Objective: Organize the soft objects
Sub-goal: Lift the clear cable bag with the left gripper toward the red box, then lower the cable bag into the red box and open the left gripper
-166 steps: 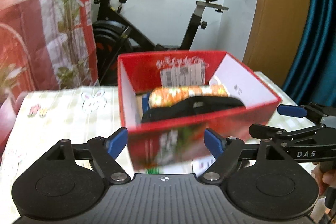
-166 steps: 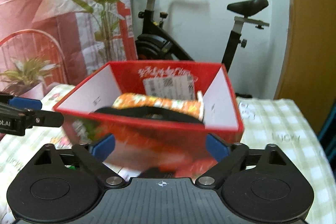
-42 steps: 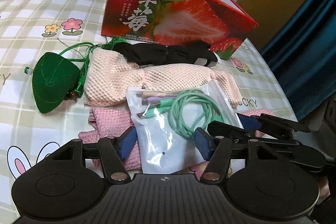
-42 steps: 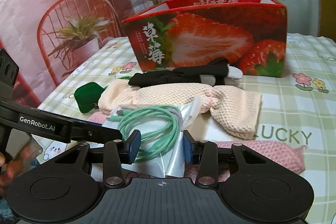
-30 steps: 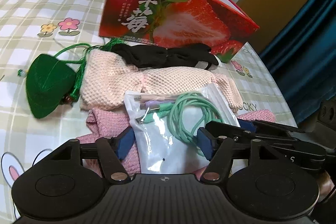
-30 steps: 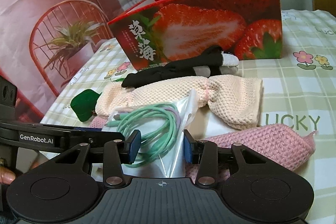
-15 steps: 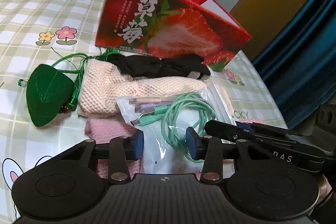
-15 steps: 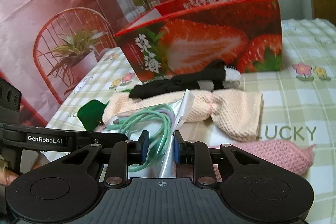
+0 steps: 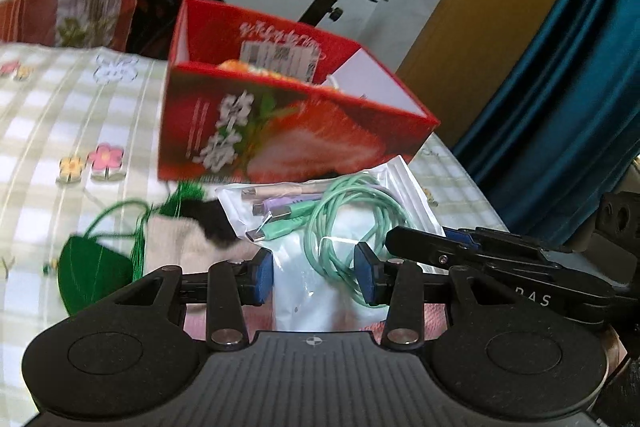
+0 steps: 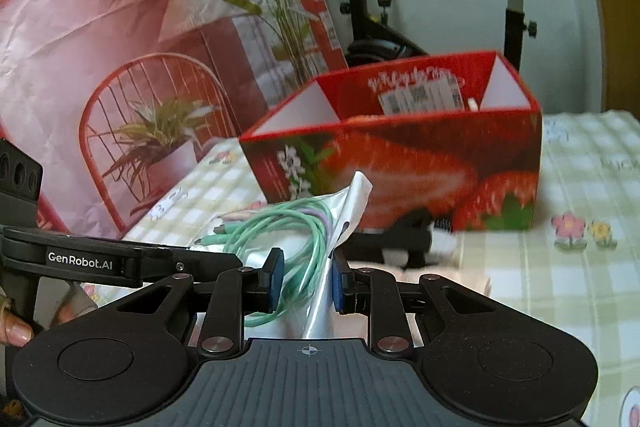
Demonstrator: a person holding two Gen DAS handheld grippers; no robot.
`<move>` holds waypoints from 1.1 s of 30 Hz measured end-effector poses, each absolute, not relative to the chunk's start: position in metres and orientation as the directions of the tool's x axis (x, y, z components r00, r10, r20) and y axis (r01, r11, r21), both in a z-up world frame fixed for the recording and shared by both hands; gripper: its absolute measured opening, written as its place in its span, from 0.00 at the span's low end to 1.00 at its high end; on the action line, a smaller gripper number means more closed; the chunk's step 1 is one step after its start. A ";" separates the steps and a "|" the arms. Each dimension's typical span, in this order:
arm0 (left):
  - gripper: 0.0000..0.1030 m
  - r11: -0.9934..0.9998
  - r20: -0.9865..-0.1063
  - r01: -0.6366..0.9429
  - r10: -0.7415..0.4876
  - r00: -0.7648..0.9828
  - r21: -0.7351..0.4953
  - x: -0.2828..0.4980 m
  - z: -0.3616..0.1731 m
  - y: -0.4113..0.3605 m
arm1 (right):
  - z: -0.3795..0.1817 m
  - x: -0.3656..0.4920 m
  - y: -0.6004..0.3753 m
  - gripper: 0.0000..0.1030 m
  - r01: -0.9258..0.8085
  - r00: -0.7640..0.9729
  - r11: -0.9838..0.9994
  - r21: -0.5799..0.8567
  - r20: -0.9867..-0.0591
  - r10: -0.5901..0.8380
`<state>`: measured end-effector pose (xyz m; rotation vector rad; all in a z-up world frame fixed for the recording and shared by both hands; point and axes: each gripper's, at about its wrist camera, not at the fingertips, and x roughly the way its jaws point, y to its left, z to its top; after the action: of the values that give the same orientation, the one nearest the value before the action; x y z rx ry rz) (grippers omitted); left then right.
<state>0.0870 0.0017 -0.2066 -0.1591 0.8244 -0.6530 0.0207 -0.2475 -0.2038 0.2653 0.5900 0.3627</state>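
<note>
The table is covered with a checked cloth (image 9: 48, 131) in pale green and white, printed with small flowers and rabbits. Behind the table stands an exercise bike (image 10: 376, 27) against a white wall. A red and pink backdrop (image 10: 120, 27) with a printed chair and plants hangs on one side, and a blue curtain (image 9: 568, 87) on the other side.

A red strawberry box (image 9: 280, 131) stands open on the cloth. In front of it lie a green pouch (image 9: 92, 271) with a cord, a pale knitted piece (image 9: 176, 243) and a black cloth (image 10: 404, 235), all blurred.

The clear bag with cables (image 9: 320, 239) is in the air above these things, just before the box. Both grippers hold it. The left gripper (image 9: 316, 279) is clamped on its near end, and the right gripper (image 10: 306, 281) is clamped on its side, where the plastic is folded narrow between the pads. The long axis of the bag runs from the left gripper toward the box, with its far corner tilted up. The cable plugs (image 9: 272, 215) point to the left in the left wrist view.
</note>
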 end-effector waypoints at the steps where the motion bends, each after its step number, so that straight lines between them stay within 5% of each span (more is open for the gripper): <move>1: 0.42 0.792 -0.628 0.483 -0.599 0.497 -0.373 0.089 -0.203 0.000 | -0.201 0.022 -0.248 0.22 -0.258 0.776 0.905 0.338 -0.486 0.402; 20: 0.42 0.767 -0.530 0.544 -0.635 0.563 -0.341 0.167 -0.148 -0.031 | -0.138 0.101 -0.276 0.22 -0.298 0.849 0.925 0.234 -0.378 0.369; 33: 0.42 0.809 -0.587 0.481 -0.581 0.564 -0.338 0.255 -0.168 -0.054 | -0.160 0.205 -0.281 0.23 -0.267 0.844 0.953 0.144 -0.441 0.304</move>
<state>0.2550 -0.0538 -0.1684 -0.1458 0.7427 -0.6271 0.2048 -0.2810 -0.1602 0.0780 0.4783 0.3015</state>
